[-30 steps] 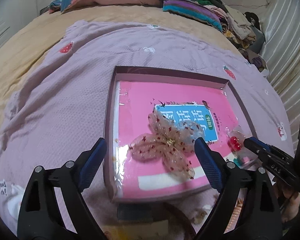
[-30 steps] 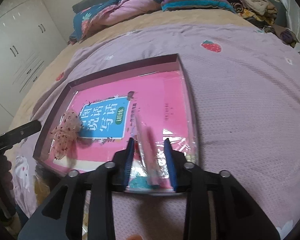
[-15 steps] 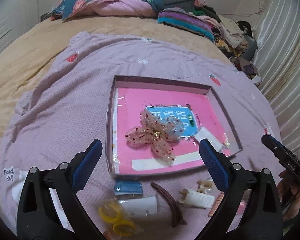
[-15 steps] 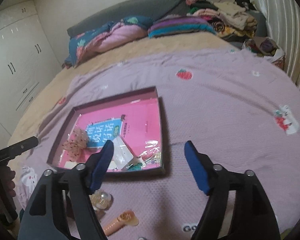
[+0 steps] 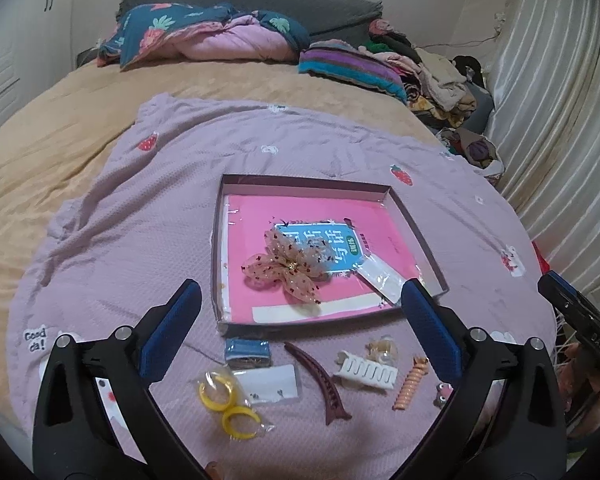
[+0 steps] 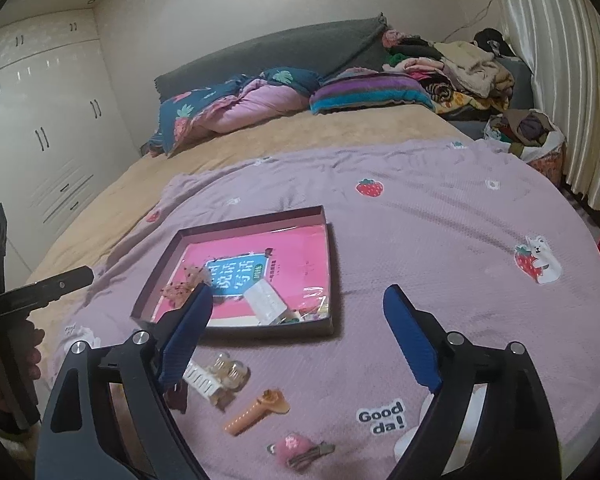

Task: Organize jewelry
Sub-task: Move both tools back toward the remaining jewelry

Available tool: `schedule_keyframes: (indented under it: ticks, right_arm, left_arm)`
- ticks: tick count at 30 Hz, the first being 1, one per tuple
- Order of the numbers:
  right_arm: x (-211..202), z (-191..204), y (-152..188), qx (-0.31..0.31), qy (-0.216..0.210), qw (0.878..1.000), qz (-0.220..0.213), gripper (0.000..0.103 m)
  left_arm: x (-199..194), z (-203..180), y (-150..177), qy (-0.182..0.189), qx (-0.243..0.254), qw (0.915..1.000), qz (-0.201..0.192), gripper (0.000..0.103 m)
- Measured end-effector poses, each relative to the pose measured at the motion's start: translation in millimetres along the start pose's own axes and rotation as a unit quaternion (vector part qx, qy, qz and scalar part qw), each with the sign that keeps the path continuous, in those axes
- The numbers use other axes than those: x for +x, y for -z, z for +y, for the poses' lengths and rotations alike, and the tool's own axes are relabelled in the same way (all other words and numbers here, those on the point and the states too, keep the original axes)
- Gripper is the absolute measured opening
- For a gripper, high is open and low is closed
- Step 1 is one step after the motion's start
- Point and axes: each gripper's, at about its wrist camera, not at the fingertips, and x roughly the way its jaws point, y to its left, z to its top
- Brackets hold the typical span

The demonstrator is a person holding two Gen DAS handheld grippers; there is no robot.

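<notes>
**Both grippers hung wide over the jewelry spread**

The left gripper [image 5: 298,320] hovered above the lilac blanket [image 5: 140,240] with its jaws spread wide and nothing between the blue pads; they had just been opening a touch further. The right gripper [image 6: 300,336] was the same story: jaws flung apart, having just been opening fast, empty, with only blanket showing in the gap.

In the shallow box [image 5: 220,216] lay a pink book [image 5: 320,216], and on it sat the sheer spotted bow [image 5: 288,268], spread flat near the box's left side. Just beside the bow, toward the right, a small clear packet [image 5: 380,276] rested at a slant on the book, and in the right wrist view some crinkled plastic and tiny bits gathered in the box's near right corner, too small to tell apart.

Outside the box, along its near edge, the rest of the pieces waited on the blanket: a blue packet [image 5: 247,350] touching the box wall, a white card [image 5: 272,386] just below it, two yellow hoops [image 5: 226,404] in a clear bag, a long brown clip [image 5: 320,382], a white claw clip [image 5: 366,370], an amber piece [image 5: 381,349] beside it, and an orange spiral clip [image 5: 410,384]. A pink strawberry clip [image 6: 296,446] lay nearest the right gripper. A hand [image 6: 8,364] gripped the left tool's handle at the frame's edge.
</notes>
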Motion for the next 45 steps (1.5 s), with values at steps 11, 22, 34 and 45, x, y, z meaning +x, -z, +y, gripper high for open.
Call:
schedule_keyframes:
  ticks: [11, 22, 34, 45]
  right_arm:
    - [-17.6, 16.1, 17.5, -0.022, -0.006, 1.000, 0.000, 0.087]
    - [-9.3, 34.0, 37.6, -0.047, -0.019, 0.998, 0.028, 0.087]
    - [12.3, 63.1, 55.3, -0.084, -0.044, 0.993, 0.065, 0.087]
    - [40.9, 88.7, 79.8, -0.120, -0.064, 0.985, 0.106, 0.087]
  left_arm:
    - [-13.5, 8.2, 22.6, -0.004, -0.007, 1.0000, -0.002, 0.093]
    - [0.1, 23.2, 51.6, -0.019, -0.011, 0.9994, 0.028, 0.093]
    - [7.0, 46.0, 73.8, -0.045, -0.025, 0.9975, 0.048, 0.093]
    - [18.4, 58.3, 93.3, -0.055, -0.032, 0.9954, 0.071, 0.093]
